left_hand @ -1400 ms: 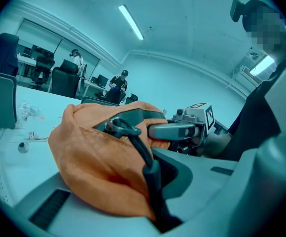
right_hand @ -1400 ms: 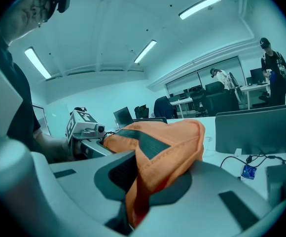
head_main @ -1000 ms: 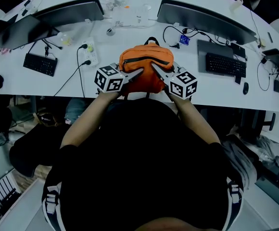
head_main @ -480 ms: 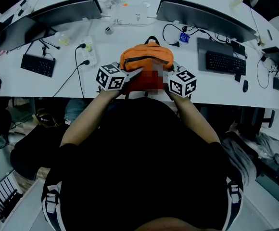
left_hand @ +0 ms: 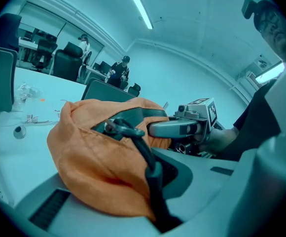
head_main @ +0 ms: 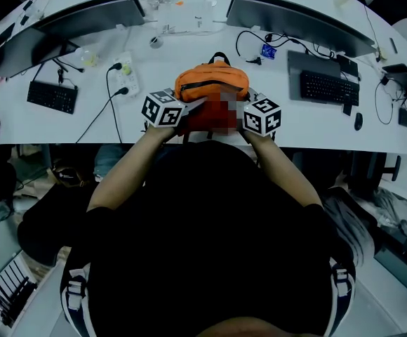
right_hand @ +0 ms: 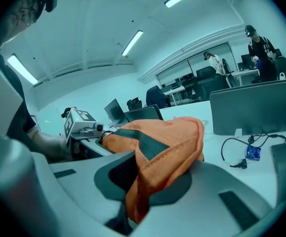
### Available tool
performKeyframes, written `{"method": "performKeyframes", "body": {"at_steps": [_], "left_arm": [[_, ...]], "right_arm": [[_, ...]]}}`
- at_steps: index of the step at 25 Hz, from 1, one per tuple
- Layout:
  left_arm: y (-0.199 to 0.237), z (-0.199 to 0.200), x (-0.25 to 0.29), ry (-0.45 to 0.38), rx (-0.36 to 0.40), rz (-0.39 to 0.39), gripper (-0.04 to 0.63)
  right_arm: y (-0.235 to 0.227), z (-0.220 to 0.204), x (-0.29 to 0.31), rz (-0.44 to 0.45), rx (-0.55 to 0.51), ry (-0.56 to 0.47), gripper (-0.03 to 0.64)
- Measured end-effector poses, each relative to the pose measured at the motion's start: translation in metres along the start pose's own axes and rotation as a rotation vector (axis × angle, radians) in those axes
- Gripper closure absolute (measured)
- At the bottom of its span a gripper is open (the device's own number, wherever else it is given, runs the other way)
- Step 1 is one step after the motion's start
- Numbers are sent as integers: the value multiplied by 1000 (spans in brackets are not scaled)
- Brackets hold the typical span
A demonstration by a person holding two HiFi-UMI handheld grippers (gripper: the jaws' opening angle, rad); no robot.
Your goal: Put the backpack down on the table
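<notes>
Where the two meet at frame centre, left tongs [head_main: 198,104] are clamped on the orange backpack [head_main: 212,83], which is over the white counter [head_main: 84,128] near its lower edge; right tongs [head_main: 240,111] pinch its right side.

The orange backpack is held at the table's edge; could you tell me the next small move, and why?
Probably lower the backpack slightly until it settles on the table: left gripper and right gripper are shut on its fabric, and no view shows it resting.

Matt woven orange cloth backpack [head_main: 212,83], smooth white table [head_main: 309,125]
</notes>
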State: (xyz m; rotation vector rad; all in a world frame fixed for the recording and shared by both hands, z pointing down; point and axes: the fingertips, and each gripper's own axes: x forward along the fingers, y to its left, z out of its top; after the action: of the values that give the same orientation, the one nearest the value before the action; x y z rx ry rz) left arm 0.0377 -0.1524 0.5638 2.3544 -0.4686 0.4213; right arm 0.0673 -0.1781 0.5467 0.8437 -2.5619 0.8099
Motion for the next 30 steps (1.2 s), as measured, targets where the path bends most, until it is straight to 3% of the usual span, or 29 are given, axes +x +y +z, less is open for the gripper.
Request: {"method": "performKeyframes", "body": {"at_steps": [30], "left_arm": [[57, -47, 29, 143, -68, -2, 545]], "right_arm": [[-41, -55, 49, -35, 84, 118, 557]]}}
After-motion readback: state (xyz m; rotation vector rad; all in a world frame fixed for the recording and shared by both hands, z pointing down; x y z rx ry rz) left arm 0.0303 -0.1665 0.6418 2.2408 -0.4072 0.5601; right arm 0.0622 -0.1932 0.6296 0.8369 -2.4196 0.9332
